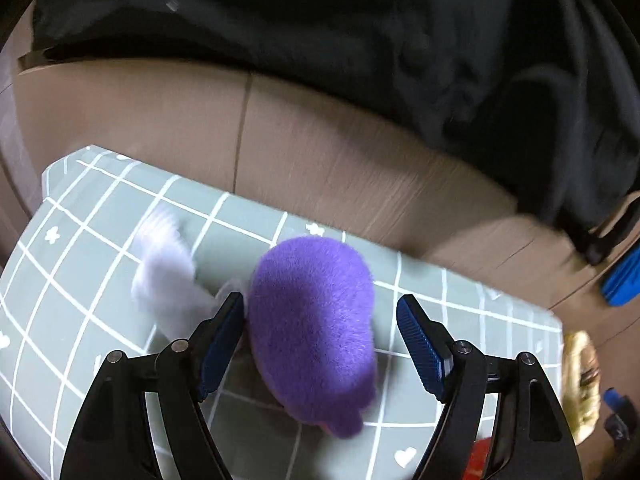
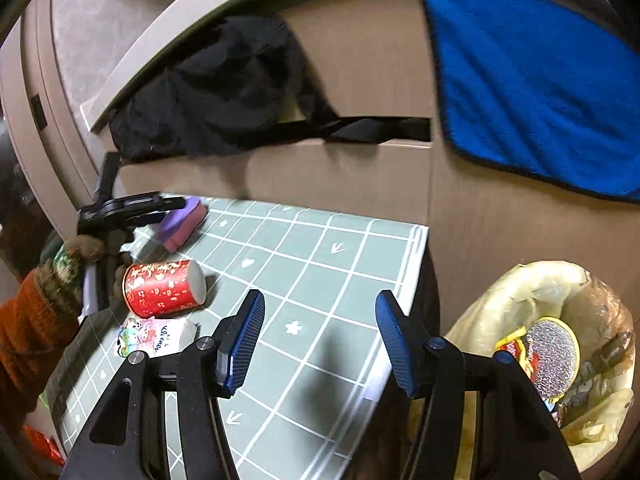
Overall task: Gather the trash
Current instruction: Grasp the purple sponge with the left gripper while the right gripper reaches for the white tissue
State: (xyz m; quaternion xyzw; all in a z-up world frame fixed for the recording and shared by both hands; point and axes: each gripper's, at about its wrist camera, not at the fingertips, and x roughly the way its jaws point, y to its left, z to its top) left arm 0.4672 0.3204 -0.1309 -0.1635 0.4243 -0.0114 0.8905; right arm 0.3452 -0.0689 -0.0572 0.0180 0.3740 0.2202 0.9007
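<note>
Here, on the left side of the desk [image 2: 320,280], which wears a grey-green cover with a white grid, the left hand-held gripper [image 1: 320,332] hangs with its blue pads spread wide. A purple sponge [image 1: 316,328] with a pink underside lies between the pads; the left pad is at its edge and the right pad stands apart from it. Just left of the sponge is a blurred white tissue [image 1: 168,276]. In the right wrist view the same gripper [image 2: 172,206] is held by a hand [image 2: 80,256] in an orange sleeve. Near it a red paper cup [image 2: 164,288] lies on its side, and just in front of that lies a small white packet [image 2: 156,338] with printed pictures. Further right, the right hand-held gripper [image 2: 320,340] is also released, its pads wide apart over bare desk and holding nothing. Beyond the desk's right edge stands a bin [image 2: 592,436] lined with a yellowish bag, with snack wrappers [image 2: 548,356] inside. Behind the desk are cardboard [image 2: 360,184], a black cloth [image 2: 224,92] and, at far right, a blue towel [image 2: 540,80].
</note>
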